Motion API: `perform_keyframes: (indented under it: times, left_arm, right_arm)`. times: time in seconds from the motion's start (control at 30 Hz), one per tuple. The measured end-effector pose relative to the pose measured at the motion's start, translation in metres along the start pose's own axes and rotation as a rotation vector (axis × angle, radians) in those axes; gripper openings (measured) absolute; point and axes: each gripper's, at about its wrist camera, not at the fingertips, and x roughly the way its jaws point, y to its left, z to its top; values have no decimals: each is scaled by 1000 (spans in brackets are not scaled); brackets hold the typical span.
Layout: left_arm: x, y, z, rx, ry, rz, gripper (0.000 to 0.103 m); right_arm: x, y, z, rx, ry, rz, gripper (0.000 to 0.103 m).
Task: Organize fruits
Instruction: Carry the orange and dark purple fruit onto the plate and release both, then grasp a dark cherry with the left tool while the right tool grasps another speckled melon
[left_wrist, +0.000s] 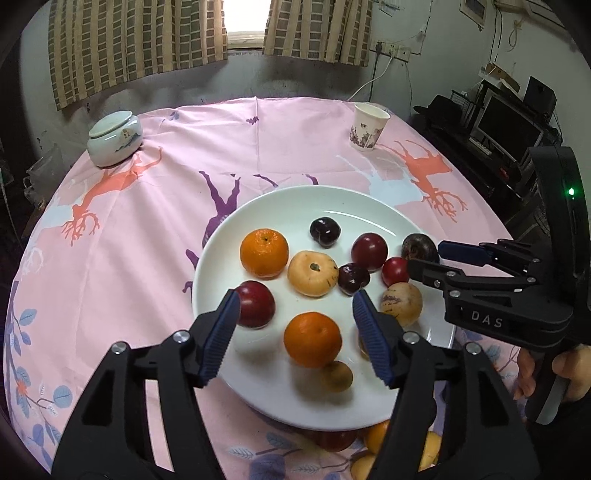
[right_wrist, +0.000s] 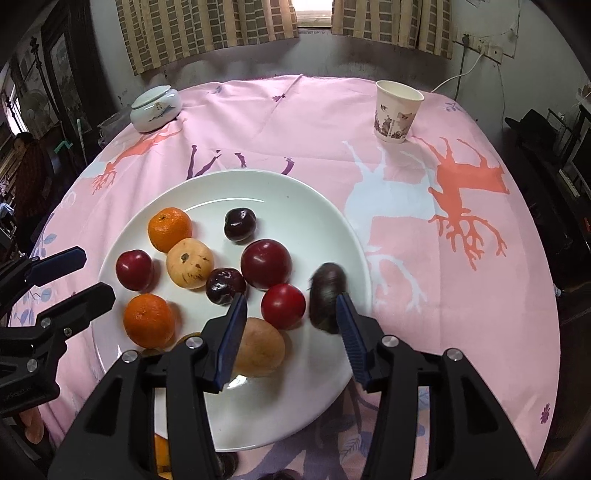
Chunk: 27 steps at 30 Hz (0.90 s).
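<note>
Ahead of my left gripper (left_wrist: 293, 332), left wrist view: jaws stood apart and held nothing. Item, near orange (left_wrist: 312, 339), on the white plate (left_wrist: 295, 199) between and just beyond the fingertips, touching neither pad. Item, red plum (left_wrist: 255, 303), partly behind the left pad. Item, speckled tan fruit (left_wrist: 402, 303), just beyond the right pad. Item, small tan fruit (left_wrist: 337, 376), beside the orange on its near side. More fruit lay on the cloth at the plate's near rim.

Ahead of my right gripper (right_wrist: 291, 334), right wrist view: jaws parted, empty. Item, dark round fruit (right_wrist: 328, 301), blurred, against the tip of the right finger at the plate's rim; I judged it freshly released and possibly rolling. Item, small red plum (right_wrist: 283, 305), beyond the gap. Item, tan fruit (right_wrist: 260, 350), beside the left pad.

My judgement of the step: withdraw both tools straight back, brushing nothing, so no fruit rolls off the rim.
</note>
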Motion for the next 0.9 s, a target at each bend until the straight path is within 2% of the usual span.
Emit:
perform_keyframes:
  times: [0.23,0.33,0.4,0.57,0.7,0.8,0.9]
  left_arm:
    - [-52,11,-19,-50,-61,-25,69]
    - [-73,17,-43,-65,-79,-22,71]
    - [-84,19,-65,-71,-86,-11,73]
    - [-92,16,-124,-90,-41,-47,78]
    - [-90,7,-161,-73,-3,-39,78]
    - [-88,1,-177,-43,25,-26,78]
    - [-86,0,-182,-38,38,-21,78]
  right_arm:
    - [-49,3,-11,-14,-51,-7,51]
    - [-74,3,-30,-9,-80,-5,65]
    - [-88,7,-53,-17,-97,-3,65]
    - [-88,18,-119,-17,-22,13,65]
    - [-82,28,-161,24,15,47,65]
    - [-84,39,-181,32,7,92,65]
    - [-85,53,-182,12,-14,140,65]
